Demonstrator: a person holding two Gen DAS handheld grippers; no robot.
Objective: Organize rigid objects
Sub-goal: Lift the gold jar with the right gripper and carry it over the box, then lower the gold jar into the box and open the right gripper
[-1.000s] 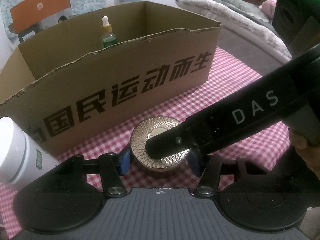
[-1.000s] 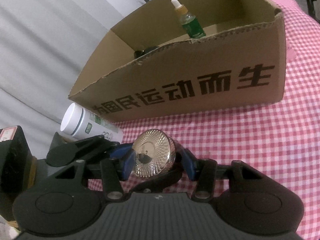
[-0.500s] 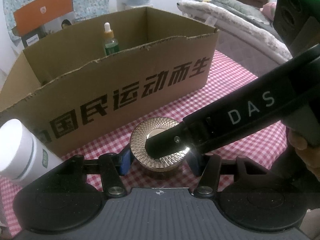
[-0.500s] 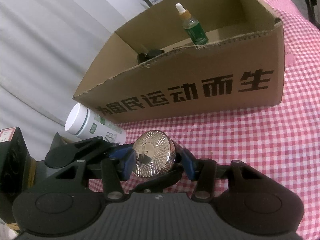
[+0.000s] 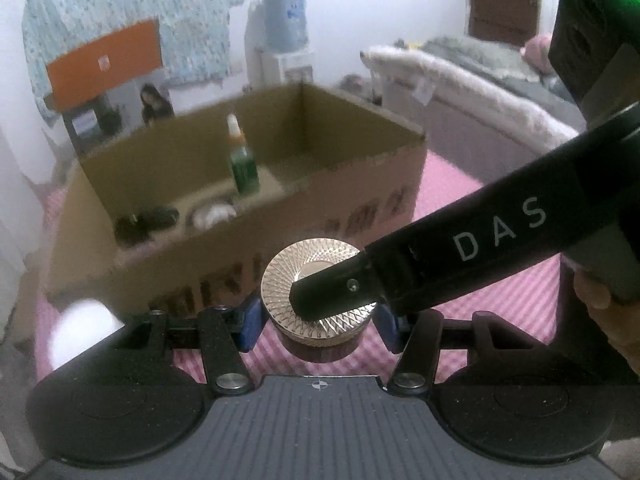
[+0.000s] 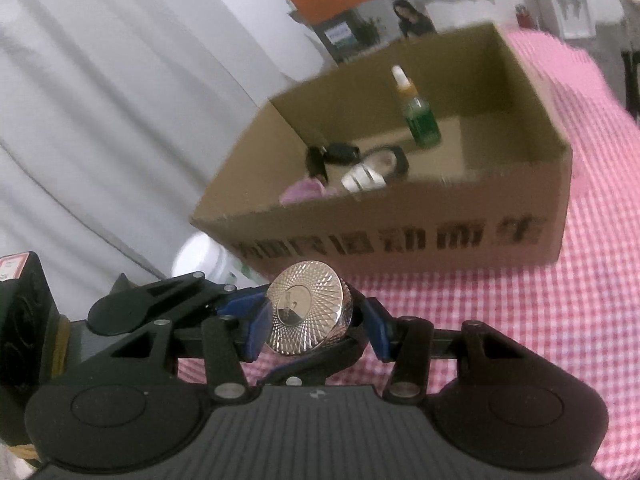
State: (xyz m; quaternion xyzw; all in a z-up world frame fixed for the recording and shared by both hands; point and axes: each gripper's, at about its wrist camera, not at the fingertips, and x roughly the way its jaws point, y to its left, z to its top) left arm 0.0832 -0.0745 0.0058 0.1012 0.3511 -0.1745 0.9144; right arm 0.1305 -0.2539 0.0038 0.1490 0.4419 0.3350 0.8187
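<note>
The cardboard box [image 6: 400, 236], one only, stands open-topped on the pink checked tablecloth [image 6: 560, 340], just beyond both grippers. Inside it I count one green dropper bottle [image 6: 418, 114] standing upright, one dark object, one pale round item and a bit of pink, all too blurred to name. One white bottle [image 6: 196, 260] lies outside, beside the box's near corner. The single gold-lidded jar [image 6: 306, 308] is held clear of the cloth, in front of the box's printed wall. It looks rigid and fairly heavy for its size, with a slick metallic lid; the ribbed side should grip better than the polished top. The left gripper [image 5: 316, 316] is clenched on its sides, blue pads [image 5: 252, 320] touching. The right gripper [image 6: 310, 320] also closes on it, one finger [image 5: 340, 292] lying across the lid.
</note>
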